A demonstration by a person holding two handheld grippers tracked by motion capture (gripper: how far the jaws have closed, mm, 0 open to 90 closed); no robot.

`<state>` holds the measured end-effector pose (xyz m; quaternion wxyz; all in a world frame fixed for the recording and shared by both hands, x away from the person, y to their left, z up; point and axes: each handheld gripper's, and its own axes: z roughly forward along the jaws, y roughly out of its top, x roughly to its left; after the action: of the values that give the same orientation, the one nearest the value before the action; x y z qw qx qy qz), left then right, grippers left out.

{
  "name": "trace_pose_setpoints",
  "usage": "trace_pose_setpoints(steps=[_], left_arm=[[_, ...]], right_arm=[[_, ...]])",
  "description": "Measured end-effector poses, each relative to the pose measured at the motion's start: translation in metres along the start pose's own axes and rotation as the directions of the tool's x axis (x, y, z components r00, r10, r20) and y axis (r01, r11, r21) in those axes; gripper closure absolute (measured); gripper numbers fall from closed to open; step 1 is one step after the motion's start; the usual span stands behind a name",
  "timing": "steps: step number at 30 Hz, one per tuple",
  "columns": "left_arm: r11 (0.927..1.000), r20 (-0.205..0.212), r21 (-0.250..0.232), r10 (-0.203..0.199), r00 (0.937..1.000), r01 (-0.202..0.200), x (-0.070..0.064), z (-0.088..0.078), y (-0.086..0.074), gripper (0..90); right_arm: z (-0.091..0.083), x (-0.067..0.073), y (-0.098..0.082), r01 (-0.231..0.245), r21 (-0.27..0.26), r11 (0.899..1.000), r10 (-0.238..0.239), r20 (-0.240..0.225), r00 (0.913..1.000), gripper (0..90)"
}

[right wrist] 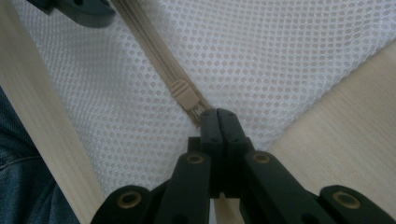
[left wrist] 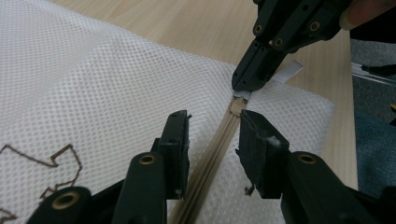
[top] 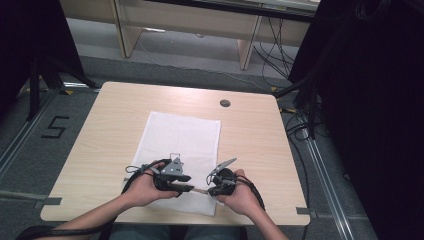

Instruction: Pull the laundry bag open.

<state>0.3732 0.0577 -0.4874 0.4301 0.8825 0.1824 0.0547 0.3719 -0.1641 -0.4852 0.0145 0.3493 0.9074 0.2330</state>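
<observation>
Between your left hand-held gripper's (left wrist: 212,140) jaws runs the beige zipper (left wrist: 219,144) of the white mesh bag (left wrist: 93,93); the jaws sit half-wide, straddling the zipper track, pads not yet on it. Just ahead of them is the slider (left wrist: 238,106). Your right hand-held gripper (right wrist: 218,122) is clamped shut on the zipper's end just past the slider (right wrist: 185,94), at the bag's near corner; whether it has the tape end or the pull tab, I can't tell. The bag lies flat on the surface (top: 250,135), with both hand-held grippers at its near edge, tips almost meeting.

Risks, as I read it:
- The left jaws could close on mesh beside the track instead of the slider. The fabric would bunch and the slider wouldn't run.
- The right grip is small and on the very tip, so a hard pull from the left could strip it out, and the whole bag would then slide on the surface.
- The tips are close; a misaligned close could knock the two hand-held grippers together.
</observation>
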Motion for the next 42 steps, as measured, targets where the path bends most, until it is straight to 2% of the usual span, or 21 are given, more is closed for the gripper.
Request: trace_pose_setpoints(steps=[5, 7, 8, 9, 21, 23, 32, 35, 36, 39, 40, 41, 42], left_arm=[[0.9996, 0.009, 0.011, 0.026, 0.9996, -0.026, -0.003, 0.012, 0.005, 62.7], [0.9995, 0.017, 0.012, 0.028, 0.9995, -0.028, -0.005, 0.016, 0.008, 62.8], [0.9994, 0.018, 0.014, 0.032, 0.9993, -0.032, -0.005, 0.018, 0.008, 62.9], [0.9989, 0.021, 0.02, 0.043, 0.9988, -0.044, -0.006, 0.02, 0.009, 62.9], [0.9967, 0.033, 0.034, 0.073, 0.9968, -0.074, -0.007, 0.036, 0.013, 63.1], [0.9945, 0.034, 0.042, 0.094, 0.995, -0.095, -0.007, 0.038, 0.013, 63.3], [0.9937, 0.05, 0.045, 0.1, 0.9937, -0.103, -0.01, 0.046, 0.011, 65.9], [0.9882, 0.05, 0.057, 0.139, 0.989, -0.142, -0.011, 0.046, 0.01, 68.5], [0.9862, 0.049, 0.061, 0.151, 0.9873, -0.154, -0.011, 0.046, 0.01, 69.2], [0.984, 0.05, 0.055, 0.167, 0.9847, -0.17, -0.014, 0.046, 0.01, 72.1], [0.9787, 0.053, 0.06, 0.193, 0.9797, -0.197, -0.013, 0.045, 0.01, 72.8], [0.9808, 0.048, 0.057, 0.184, 0.9817, -0.187, -0.015, 0.046, 0.009, 73.6], [0.9797, 0.054, 0.057, 0.19, 0.9804, -0.192, -0.015, 0.045, 0.01, 75.2]], right_arm=[[0.0, 0.0, 0.0, 0.004, 0.0, 1.0, -0.004, -0.003, 1.0, 90.0], [0.001, -0.002, 0.001, 0.028, -0.008, 1.0, -0.028, -0.005, 0.9996, 90.0], [0.001, -0.002, 0.0, 0.026, -0.008, 1.0, -0.026, -0.003, 0.9997, 90.0], [0.0, 0.0, 0.0, -0.006, 0.001, 1.0, 0.006, -0.002, 1.0, 90.0], [0.0, 0.0, -0.001, -0.026, -0.001, 1.0, 0.026, -0.008, 0.9996, 90.0], [0.0, -0.001, -0.001, -0.018, -0.003, 1.0, 0.018, -0.006, 0.9998, 90.0], [0.0, -0.002, -0.001, -0.021, -0.005, 1.0, 0.021, -0.01, 0.9997, 90.0], [0.0, -0.001, -0.001, -0.031, -0.003, 1.0, 0.031, -0.013, 0.9994, 90.0], [0.0, -0.002, -0.001, -0.021, -0.007, 1.0, 0.02, -0.014, 0.9997, 90.0], [0.0, -0.002, -0.001, -0.017, -0.009, 1.0, 0.017, -0.014, 0.9998, 90.0], [0.0, -0.003, -0.001, -0.017, -0.01, 1.0, 0.017, -0.014, 0.9998, 90.0], [0.0, -0.003, -0.001, -0.017, -0.01, 1.0, 0.017, -0.015, 0.9998, 90.0], [0.0, -0.003, -0.001, -0.019, -0.012, 1.0, 0.018, -0.015, 0.9997, 90.0]])
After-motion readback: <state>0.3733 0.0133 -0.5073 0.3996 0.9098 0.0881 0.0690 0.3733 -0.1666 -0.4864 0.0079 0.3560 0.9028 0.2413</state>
